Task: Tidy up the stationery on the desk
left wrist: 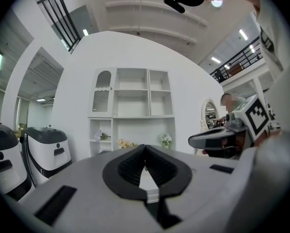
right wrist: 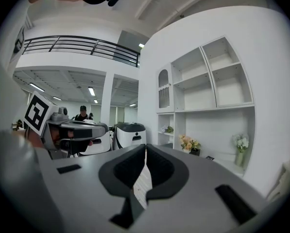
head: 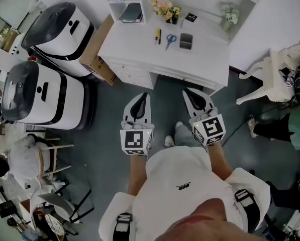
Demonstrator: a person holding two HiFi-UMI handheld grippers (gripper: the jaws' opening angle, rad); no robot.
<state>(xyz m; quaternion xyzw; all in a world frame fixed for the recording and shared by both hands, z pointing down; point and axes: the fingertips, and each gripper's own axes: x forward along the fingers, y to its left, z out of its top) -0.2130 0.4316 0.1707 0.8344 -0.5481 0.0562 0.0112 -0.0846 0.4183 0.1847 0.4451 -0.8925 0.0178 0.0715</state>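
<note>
While the person stands back from the bench point(head: 139, 51), the head view shows the left claw point(head: 144, 96) and the right claw point(head: 188, 92) held side by side above the floor, well apart from the stationery. Two pens point(head: 158, 36), a pair of scissors point(head: 170, 38) and a dark case point(head: 186, 40) lie close together on the benchtop, just in front of a flower arrangement point(head: 165, 7). Risk: a reach that overshoots the pens is likely to strike the flowers. Risk: the pens lie just beside each other, so one grip may catch both or roll one away.

The left gripper view shows the left claw's jaws together with nothing between them; the shelf unit point(left wrist: 132, 110) stands far ahead. Risk: an approach with the jaws unopened would push an item instead of taking it.

The right gripper view shows the right claw likewise closed and empty. Risk: the two claws sit near each other and may collide if both go for the tight cluster.
</note>
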